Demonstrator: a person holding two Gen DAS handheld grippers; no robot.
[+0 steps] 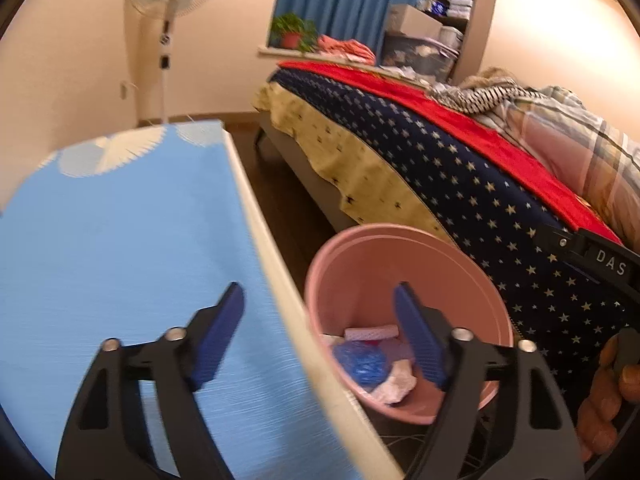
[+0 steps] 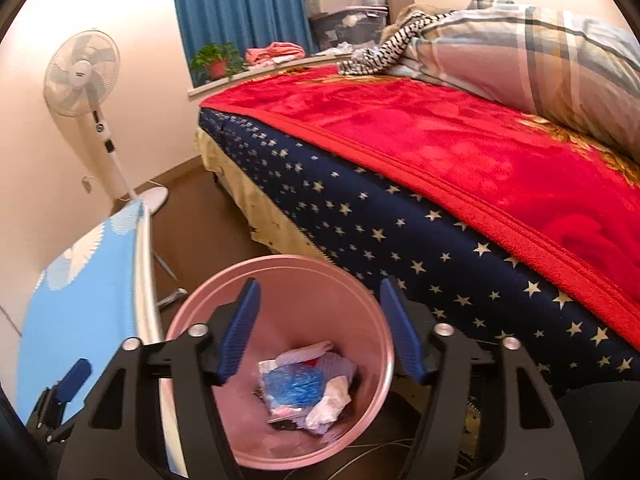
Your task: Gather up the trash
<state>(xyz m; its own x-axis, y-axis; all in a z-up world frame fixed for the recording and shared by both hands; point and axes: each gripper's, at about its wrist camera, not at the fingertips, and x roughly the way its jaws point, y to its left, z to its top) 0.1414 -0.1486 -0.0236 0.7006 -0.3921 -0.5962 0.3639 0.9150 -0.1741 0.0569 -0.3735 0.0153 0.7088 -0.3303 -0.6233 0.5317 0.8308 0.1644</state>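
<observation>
1. Black gripper arms with ribbed blue pads fill the bottom of both views; the left gripper [image 1: 320, 320] has its jaws spread wide with nothing between them, one finger over the blue surface [image 1: 120, 240], the other over the pink bin [image 1: 360, 256].
2. At the bottom centre of its own view, the right gripper [image 2: 320, 316] is likewise released and empty, both fingers hanging above the bin's mouth [image 2: 384, 320].
3. Trash [image 2: 306, 390] lies at the bottom of the bin: a crumpled blue plastic piece, white crumpled paper or film, and a clear wrapper; one pale, dotted, roll-shaped piece [image 1: 372, 333] I cannot identify for sure.
4. Round, smooth and matte, the bin tapers downward and stands on dark floor in the narrow gap between the surface and the bed [image 2: 360, 220].
5. A pale, rounded edge [image 1: 272, 272] borders the surface, running diagonally from upper centre to lower right of the left view; its cover is light blue cloth with white fan-like prints.
6. Star-printed navy fabric covers the bed's side, with a plush red blanket [image 2: 460, 148] on top and a plaid quilt [image 2: 520, 52] at upper right.
7. Open brown floor [image 2: 192, 216] stretches beyond the bin toward a white standing fan [image 2: 82, 74] at the upper left.
8. A hand [image 1: 612, 392] shows at the lower right edge of the left view.
</observation>
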